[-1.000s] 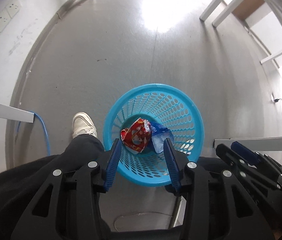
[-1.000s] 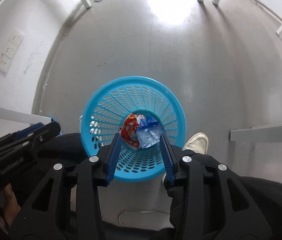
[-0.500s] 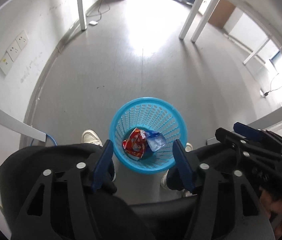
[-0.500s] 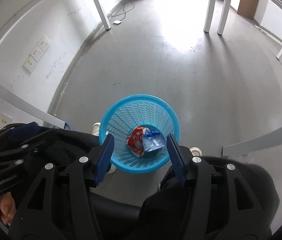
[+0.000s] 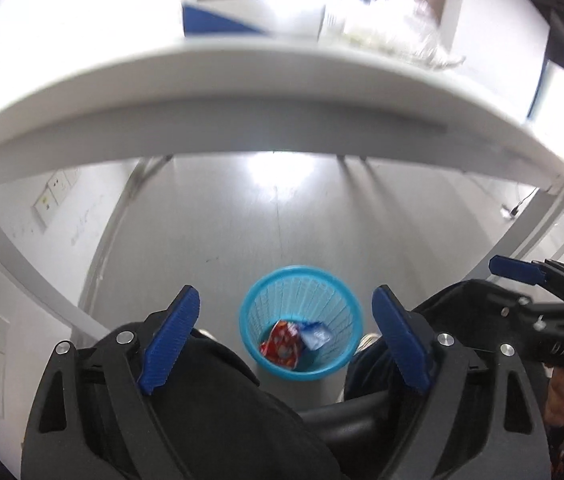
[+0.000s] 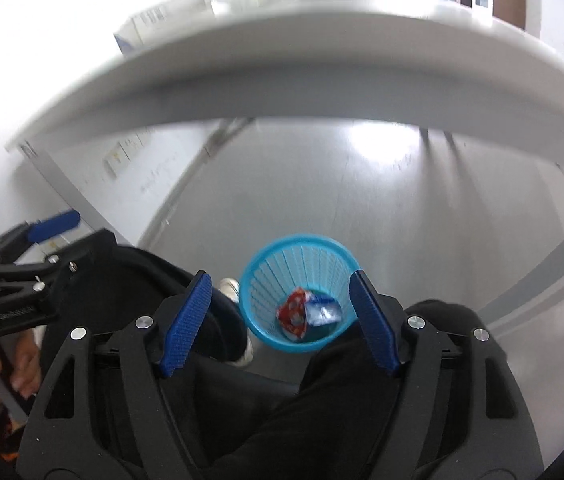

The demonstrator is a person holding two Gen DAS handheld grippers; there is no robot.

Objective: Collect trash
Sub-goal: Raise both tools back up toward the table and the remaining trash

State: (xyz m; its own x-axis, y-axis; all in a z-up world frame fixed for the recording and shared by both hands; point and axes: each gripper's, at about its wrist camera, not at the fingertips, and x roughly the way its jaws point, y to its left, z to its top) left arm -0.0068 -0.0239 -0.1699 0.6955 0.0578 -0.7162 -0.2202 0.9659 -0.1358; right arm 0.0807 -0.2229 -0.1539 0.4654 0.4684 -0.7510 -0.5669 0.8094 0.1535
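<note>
The round blue perforated plastic waste basket (image 5: 301, 322) stands upright on the grey floor. Inside, at the bottom, a crumpled red snack wrapper (image 5: 280, 345) lies touching a crumpled blue-and-clear plastic wrapper (image 5: 314, 334) beside it.

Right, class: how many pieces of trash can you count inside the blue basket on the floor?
2. A red wrapper lies on the left of the basket bottom, and a blue-and-clear wrapper lies against its right side. More could be hidden beneath them.
</note>
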